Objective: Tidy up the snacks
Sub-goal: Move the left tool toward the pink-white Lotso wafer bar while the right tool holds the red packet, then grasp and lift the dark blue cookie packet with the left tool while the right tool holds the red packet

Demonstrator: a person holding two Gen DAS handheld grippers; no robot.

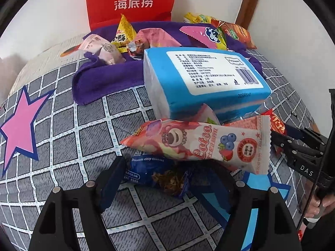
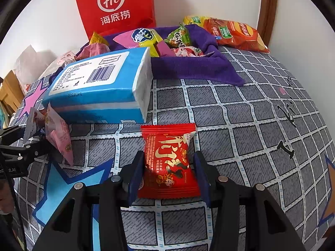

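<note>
In the left wrist view, the left gripper (image 1: pixel 165 179) is held wide apart around a blue cookie packet (image 1: pixel 155 173) lying under the pink Lotso packet (image 1: pixel 201 144); both might be dragged together.

In the right wrist view, the red snack packet (image 2: pixel 169 161) on the bedsheet (image 2: pixel 240 125) is flanked by the right gripper (image 2: pixel 167 177), its fingers not visibly pressing; slippage is likely if the packet is lifted early.
</note>
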